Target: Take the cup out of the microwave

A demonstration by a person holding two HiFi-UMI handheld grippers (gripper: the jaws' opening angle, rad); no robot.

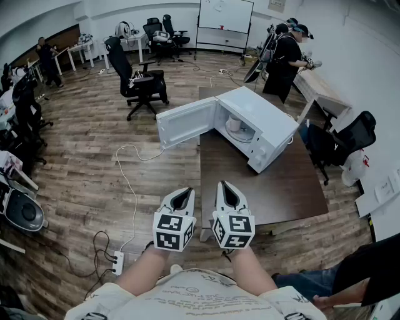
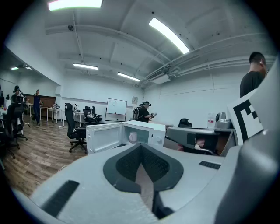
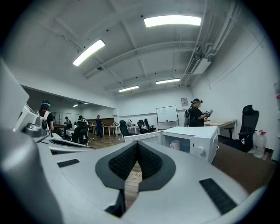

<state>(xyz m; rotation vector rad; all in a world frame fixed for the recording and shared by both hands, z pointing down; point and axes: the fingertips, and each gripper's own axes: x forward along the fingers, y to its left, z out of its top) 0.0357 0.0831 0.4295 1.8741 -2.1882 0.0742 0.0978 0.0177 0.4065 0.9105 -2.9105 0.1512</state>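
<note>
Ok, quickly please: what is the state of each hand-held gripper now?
Left hand-held gripper: closed, jaw tips together, holding nothing.
Right hand-held gripper: closed, jaw tips together, holding nothing.

A black office chair (image 1: 140,84) stands at eleven o'clock on the wood floor (image 1: 81,156). There is a whiteboard (image 1: 225,15) at twelve, a person in black (image 1: 284,59) at one and a power strip (image 1: 117,262) at seven.
</note>
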